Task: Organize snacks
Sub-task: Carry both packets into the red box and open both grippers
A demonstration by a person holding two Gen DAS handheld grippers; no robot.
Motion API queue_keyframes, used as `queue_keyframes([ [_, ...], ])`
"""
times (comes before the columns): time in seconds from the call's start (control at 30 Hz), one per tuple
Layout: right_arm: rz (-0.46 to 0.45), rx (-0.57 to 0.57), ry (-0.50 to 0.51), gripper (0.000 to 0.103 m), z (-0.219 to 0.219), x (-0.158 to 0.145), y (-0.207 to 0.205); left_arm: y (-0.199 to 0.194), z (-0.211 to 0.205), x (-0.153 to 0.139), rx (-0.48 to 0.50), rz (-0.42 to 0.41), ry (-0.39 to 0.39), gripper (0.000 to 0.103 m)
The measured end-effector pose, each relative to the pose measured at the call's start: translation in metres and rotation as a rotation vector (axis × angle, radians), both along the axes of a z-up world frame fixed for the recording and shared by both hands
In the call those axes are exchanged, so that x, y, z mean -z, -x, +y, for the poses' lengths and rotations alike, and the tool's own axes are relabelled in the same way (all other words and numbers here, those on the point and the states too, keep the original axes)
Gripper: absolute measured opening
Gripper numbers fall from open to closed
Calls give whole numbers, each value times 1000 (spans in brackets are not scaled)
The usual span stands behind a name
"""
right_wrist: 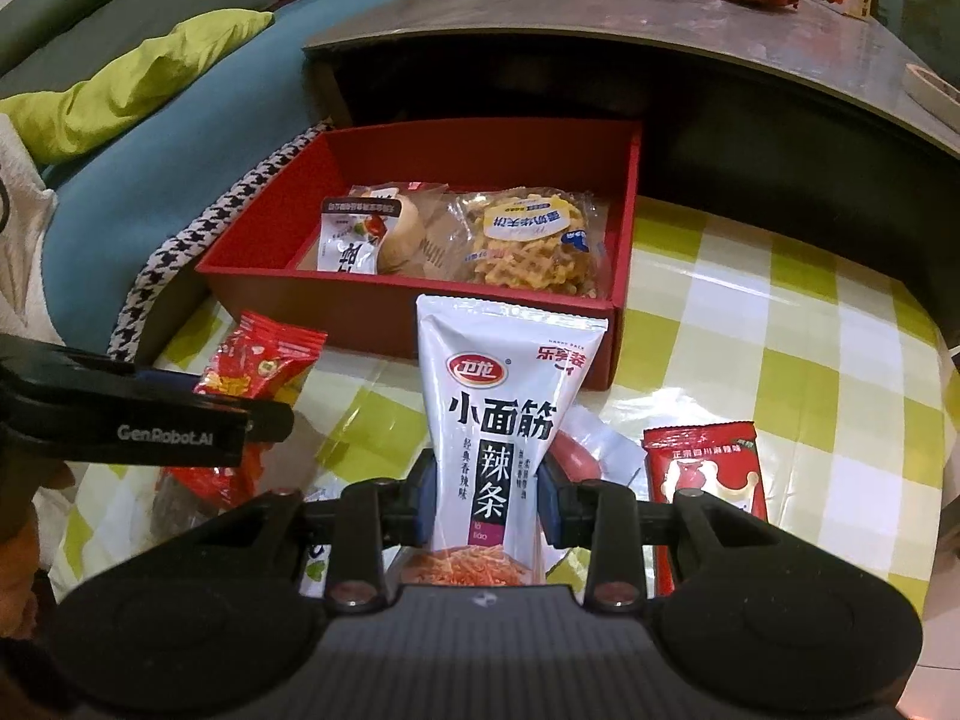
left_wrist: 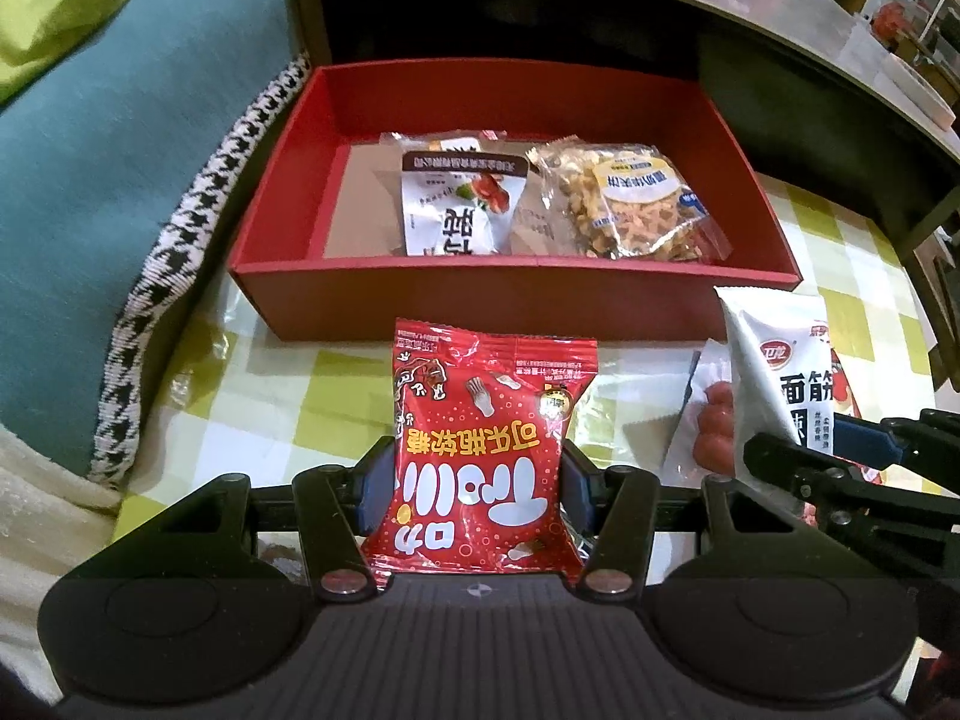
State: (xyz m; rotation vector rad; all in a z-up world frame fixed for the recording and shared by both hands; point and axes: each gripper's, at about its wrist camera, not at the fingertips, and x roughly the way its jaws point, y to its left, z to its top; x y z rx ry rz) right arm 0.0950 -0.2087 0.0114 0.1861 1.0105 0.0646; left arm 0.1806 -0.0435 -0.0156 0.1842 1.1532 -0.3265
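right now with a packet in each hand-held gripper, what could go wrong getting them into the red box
1. The left hand-held gripper pinches the red candy packet only across its lower half, so the soft bag could fold or slip.
2. The right hand-held gripper holds the white spicy-strip pouch close beside the left one, so the two could bump.
3. The red box has a raised front wall, and the cracker bag already fills its right side; a low approach may snag.
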Motion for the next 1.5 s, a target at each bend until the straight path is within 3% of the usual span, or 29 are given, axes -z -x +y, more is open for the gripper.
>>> queue_keyframes([
  [0.63, -67, 14, -9, 46, -8, -20, -21, -5, -4, -18, 3, -76, 4, 63],
  [1.5, -143, 14, -12, 46, -9, -35, -63, -43, -6, -43, -58, -160, 49, 63],
])
